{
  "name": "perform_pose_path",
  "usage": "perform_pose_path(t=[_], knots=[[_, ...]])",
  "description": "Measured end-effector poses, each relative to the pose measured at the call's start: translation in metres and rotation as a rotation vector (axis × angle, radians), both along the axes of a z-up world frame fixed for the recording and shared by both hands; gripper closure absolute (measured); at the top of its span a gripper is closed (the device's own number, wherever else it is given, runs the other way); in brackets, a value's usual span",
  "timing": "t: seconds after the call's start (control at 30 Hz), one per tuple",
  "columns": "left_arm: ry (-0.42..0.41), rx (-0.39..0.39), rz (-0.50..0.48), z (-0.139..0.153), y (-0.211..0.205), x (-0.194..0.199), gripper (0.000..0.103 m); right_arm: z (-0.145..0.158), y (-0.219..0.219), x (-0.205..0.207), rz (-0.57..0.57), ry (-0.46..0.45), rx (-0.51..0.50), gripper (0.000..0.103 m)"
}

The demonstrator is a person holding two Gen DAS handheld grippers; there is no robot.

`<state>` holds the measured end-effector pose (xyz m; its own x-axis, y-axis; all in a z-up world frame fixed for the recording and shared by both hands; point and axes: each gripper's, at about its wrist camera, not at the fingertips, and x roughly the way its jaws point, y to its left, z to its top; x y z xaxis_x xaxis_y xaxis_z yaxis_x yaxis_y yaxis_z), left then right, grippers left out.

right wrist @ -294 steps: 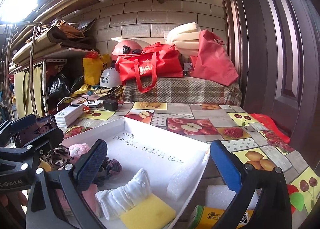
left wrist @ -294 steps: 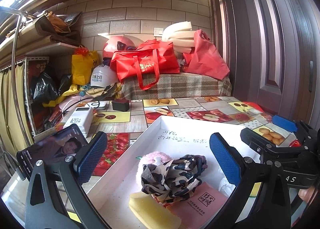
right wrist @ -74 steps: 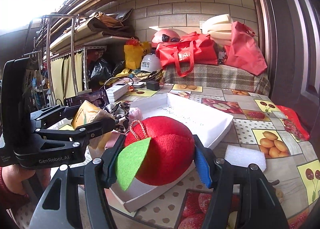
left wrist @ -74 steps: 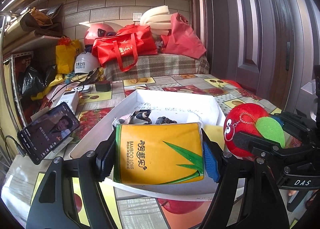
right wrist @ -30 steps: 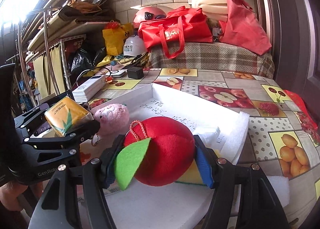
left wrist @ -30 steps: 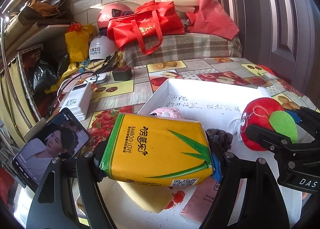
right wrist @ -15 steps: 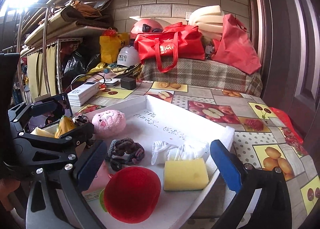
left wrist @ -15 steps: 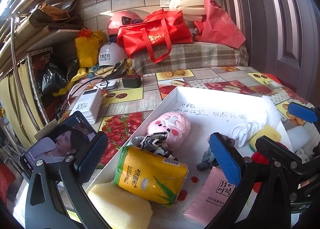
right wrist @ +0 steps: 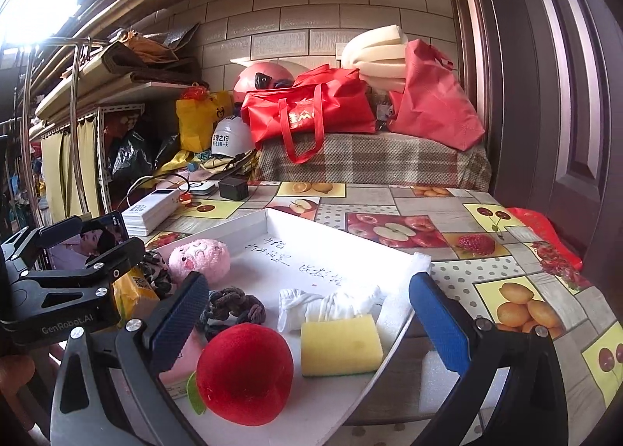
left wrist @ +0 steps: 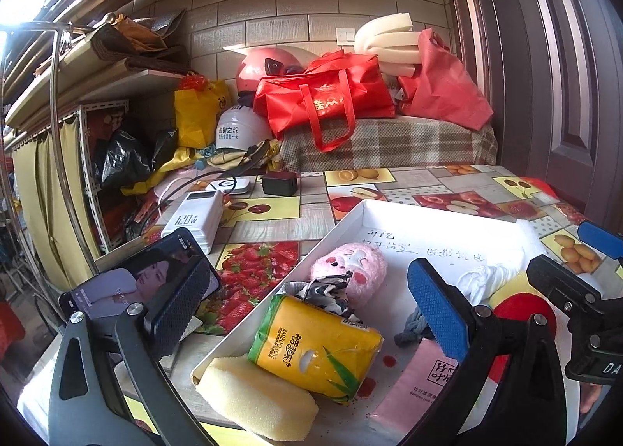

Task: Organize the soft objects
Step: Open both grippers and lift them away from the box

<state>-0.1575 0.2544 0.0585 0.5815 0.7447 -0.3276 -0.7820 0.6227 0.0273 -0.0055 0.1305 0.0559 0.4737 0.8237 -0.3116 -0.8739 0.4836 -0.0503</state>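
A table [right wrist: 447, 208] with a fruit-print cloth is carrying everything, and a red tote bag [left wrist: 323, 103] is sitting on the plaid-covered bench past its far edge. A white foam tray [right wrist: 342, 239] is lying near the table's front edge, its far corner pointing toward the bench and handwriting showing on its bare floor. The left gripper [left wrist: 311, 298] is hovering over the tray's left front corner with its jaws spread wide and nothing between them; the right gripper [right wrist: 307, 309] is hovering over the tray's right front part, likewise gaping and empty. A yellow tissue pack [left wrist: 315, 345] is lying on its side by the tray's left wall, touching a pale yellow sponge [left wrist: 257, 395] that is resting in the front left corner. A red plush apple [right wrist: 245, 372] is sitting near the tray's front edge, a green leaf peeking out at its lower left. Just to its right a yellow sponge block [right wrist: 340, 345] is lying by the right wall, touching a rolled white cloth [right wrist: 327, 306] behind it. A pink plush toy [right wrist: 198, 259] is resting against the left wall, farther back, with a patterned scarf [left wrist: 323, 290] bunched between it and the tissue pack. A pink tissue packet [left wrist: 420, 387] is lying flat at the front, and a dark knotted rope [right wrist: 233, 306] is lying mid-tray. A phone [left wrist: 136, 282] is standing propped beside the tray near the table's left edge, with a white power bank [left wrist: 194, 220] behind it.
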Motion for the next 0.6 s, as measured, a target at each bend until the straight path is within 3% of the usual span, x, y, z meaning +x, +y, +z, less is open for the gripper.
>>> perform_pose_path(t=[0.4, 0.6], knots=[[-0.025, 0.007, -0.020, 0.002, -0.020, -0.002, 0.000, -0.002, -0.008, -0.011, -0.031, -0.009, -0.027, 0.000], [-0.029, 0.007, -0.022, 0.002, -0.026, -0.003, 0.000, -0.001, -0.025, -0.014, -0.023, 0.016, 0.009, 0.000]])
